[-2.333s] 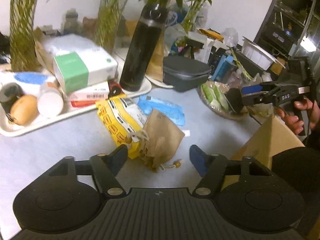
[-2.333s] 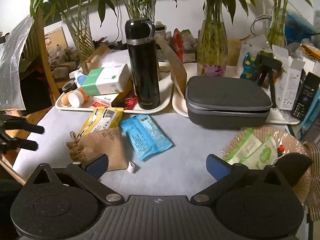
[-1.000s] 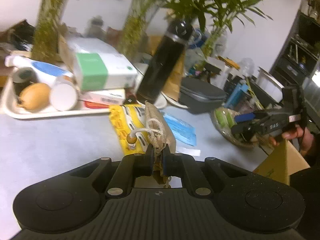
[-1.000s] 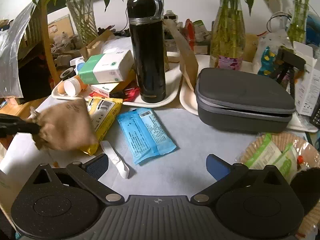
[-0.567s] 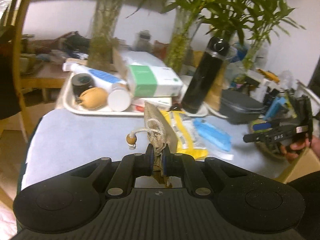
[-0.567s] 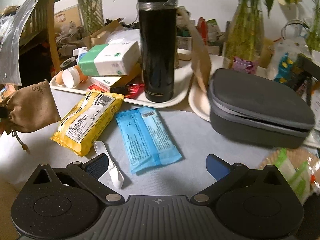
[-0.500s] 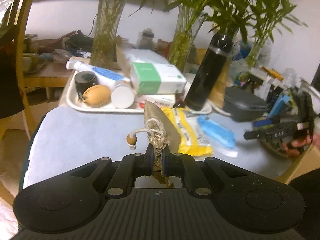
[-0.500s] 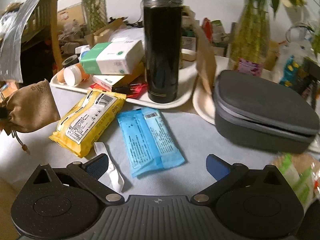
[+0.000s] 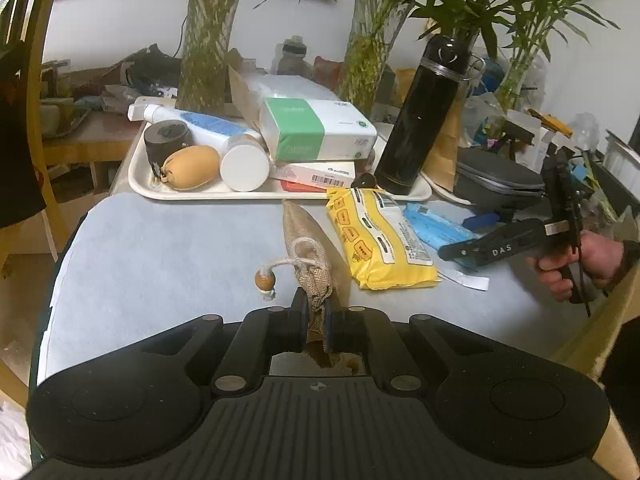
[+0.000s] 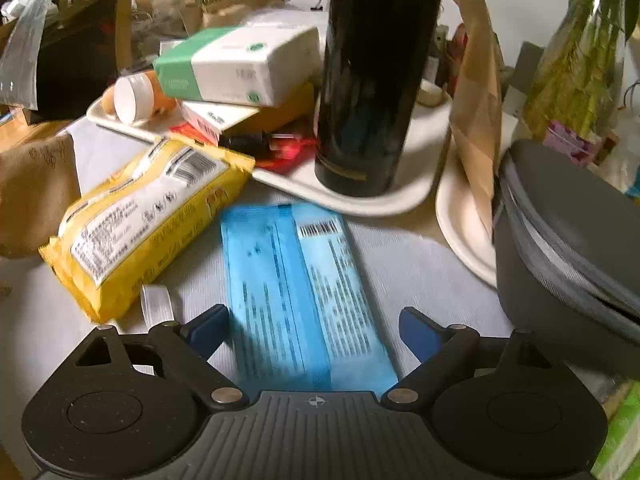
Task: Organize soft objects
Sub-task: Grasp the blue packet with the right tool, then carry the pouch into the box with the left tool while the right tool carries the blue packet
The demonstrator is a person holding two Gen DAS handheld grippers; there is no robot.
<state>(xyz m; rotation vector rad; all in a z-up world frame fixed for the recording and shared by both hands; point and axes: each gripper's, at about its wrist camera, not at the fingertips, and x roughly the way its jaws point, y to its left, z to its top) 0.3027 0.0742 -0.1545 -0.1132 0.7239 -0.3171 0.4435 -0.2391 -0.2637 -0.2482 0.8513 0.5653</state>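
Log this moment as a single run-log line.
left gripper: shut on burlap pouch | right gripper: open, jaws closing around blue packet | yellow packet: on table

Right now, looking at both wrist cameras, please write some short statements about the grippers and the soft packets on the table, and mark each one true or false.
1. The left gripper is shut on the brown drawstring pouch. True.
2. The right gripper already squeezes the blue packet. False: its jaws stand open on either side of the packet, having just been closing a little.
3. The yellow packet lies beside the blue packet on the table. True.
4. The black flask lies on its side. False: it stands upright on the white tray.
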